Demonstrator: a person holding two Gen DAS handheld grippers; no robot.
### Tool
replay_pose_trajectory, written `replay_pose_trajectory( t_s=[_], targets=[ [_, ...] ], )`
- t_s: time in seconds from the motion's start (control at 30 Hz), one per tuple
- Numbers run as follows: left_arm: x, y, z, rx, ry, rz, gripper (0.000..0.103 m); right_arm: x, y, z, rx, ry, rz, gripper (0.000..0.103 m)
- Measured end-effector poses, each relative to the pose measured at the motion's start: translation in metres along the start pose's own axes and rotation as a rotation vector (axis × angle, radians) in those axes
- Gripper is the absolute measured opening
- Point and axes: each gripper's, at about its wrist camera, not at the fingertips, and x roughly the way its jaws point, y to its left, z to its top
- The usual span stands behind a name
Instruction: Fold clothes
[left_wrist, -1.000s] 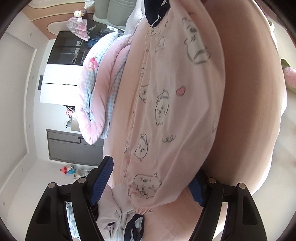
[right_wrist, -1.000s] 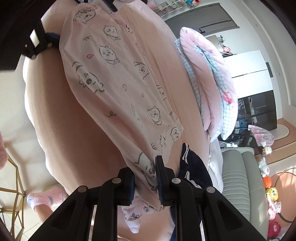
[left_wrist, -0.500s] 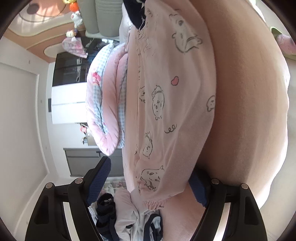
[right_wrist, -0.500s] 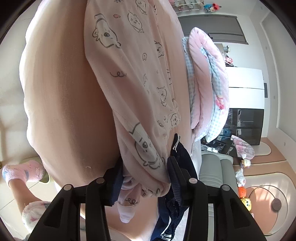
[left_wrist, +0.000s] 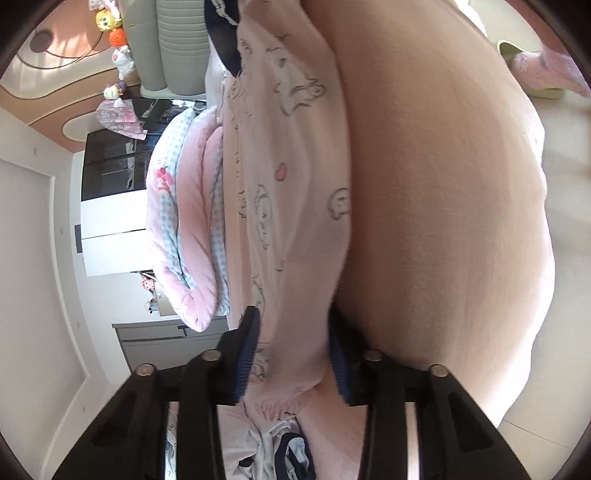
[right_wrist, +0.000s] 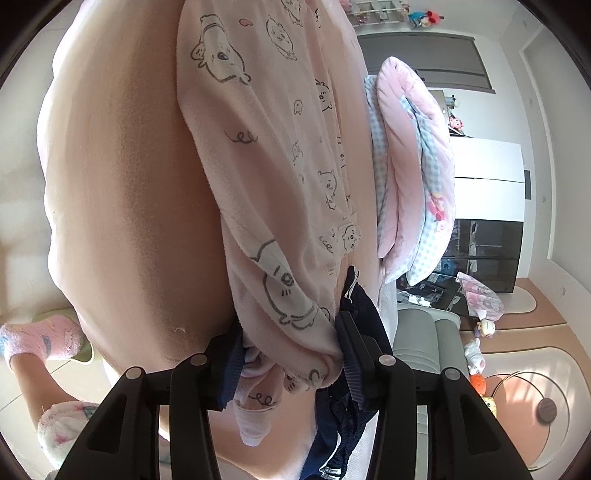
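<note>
Now-narrowed left tongs (left_wrist: 293, 356) around pink garment's (left_wrist: 295, 229) hem

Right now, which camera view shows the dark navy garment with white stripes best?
The right wrist view: the dark navy garment with white stripes hangs large beside the jaws. The left wrist view shows only small parts of it, at the top edge.

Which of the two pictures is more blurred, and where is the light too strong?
Left wrist view: motion blur softens the pink printed garment and the left gripper; the floor at the right edge is washed out. Right wrist view: sharper, the cartoon prints read clearly; sunlight whitens the floor at the left edge. Both bend straight lines, fisheye.
</note>
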Motion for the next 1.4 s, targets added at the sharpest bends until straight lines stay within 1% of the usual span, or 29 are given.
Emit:
replay_pose_trajectory(
  t_s=[0.03,0.07,0.1,0.13,0.2,0.3,0.33,0.43,0.53,0.6,0.63,0.73,0.77,0.8,0.87,0.97,1.03,1.13,1.23,1.4],
  targets=[
    [-0.001,-0.006,0.001,0.013,-0.004,0.011,0.011,0.000,0.000,0.000,-0.007,-0.002,-0.003,0.046],
    [-0.002,-0.007,0.001,0.009,-0.005,0.010,0.009,0.000,0.001,0.000,-0.014,-0.003,-0.008,0.046],
    [-0.002,-0.007,0.002,-0.004,-0.003,-0.001,0.005,0.000,0.003,0.000,-0.029,-0.007,-0.015,0.046],
    [-0.003,-0.005,0.002,-0.023,-0.003,-0.021,0.005,-0.001,0.004,0.000,-0.044,-0.011,-0.022,0.046],
    [-0.001,0.008,0.003,-0.074,-0.002,-0.098,0.005,-0.001,0.005,0.000,-0.064,-0.015,-0.021,0.046],
    [0.003,0.031,0.001,-0.164,0.006,-0.241,0.005,0.000,0.003,0.000,-0.082,-0.021,-0.001,0.046],
    [0.005,0.037,-0.001,-0.188,0.007,-0.282,0.006,0.000,0.000,0.000,-0.080,-0.019,0.014,0.046],
    [0.012,0.053,-0.006,-0.262,0.017,-0.377,0.008,0.002,-0.007,0.000,-0.074,-0.013,0.049,0.046],
    [0.018,0.062,-0.009,-0.335,0.036,-0.447,0.009,0.004,-0.013,0.000,-0.055,-0.003,0.063,0.046],
    [0.018,0.062,-0.010,-0.364,0.049,-0.471,0.008,0.005,-0.015,-0.001,-0.043,0.001,0.078,0.046],
    [0.017,0.061,-0.009,-0.363,0.051,-0.472,0.008,0.006,-0.016,-0.001,-0.038,0.002,0.083,0.046],
    [0.013,0.056,-0.007,-0.317,0.052,-0.457,0.009,0.007,-0.018,-0.001,-0.031,0.006,0.110,0.045],
    [0.013,0.055,-0.006,-0.301,0.054,-0.455,0.009,0.008,-0.020,0.000,-0.031,0.006,0.133,0.040],
    [0.013,0.055,-0.006,-0.295,0.058,-0.461,0.009,0.009,-0.023,0.000,-0.018,0.008,0.164,0.038],
    [0.013,0.057,-0.006,-0.299,0.068,-0.486,0.009,0.010,-0.032,0.000,0.024,0.016,0.227,0.035],
    [0.017,0.069,-0.011,-0.363,0.089,-0.560,0.009,0.013,-0.050,-0.002,0.102,0.027,0.316,0.033],
    [0.020,0.077,-0.016,-0.421,0.105,-0.615,0.009,0.015,-0.060,-0.004,0.136,0.030,0.363,0.032],
    [0.028,0.091,-0.023,-0.507,0.128,-0.688,0.009,0.018,-0.071,-0.004,0.173,0.029,0.421,0.028],
    [0.032,0.101,-0.030,-0.583,0.142,-0.730,0.009,0.022,-0.084,-0.005,0.236,0.033,0.470,0.028],
    [0.037,0.119,-0.045,-0.699,0.145,-0.791,0.009,0.028,-0.107,-0.007,0.324,0.025,0.509,0.028]
  ],
)
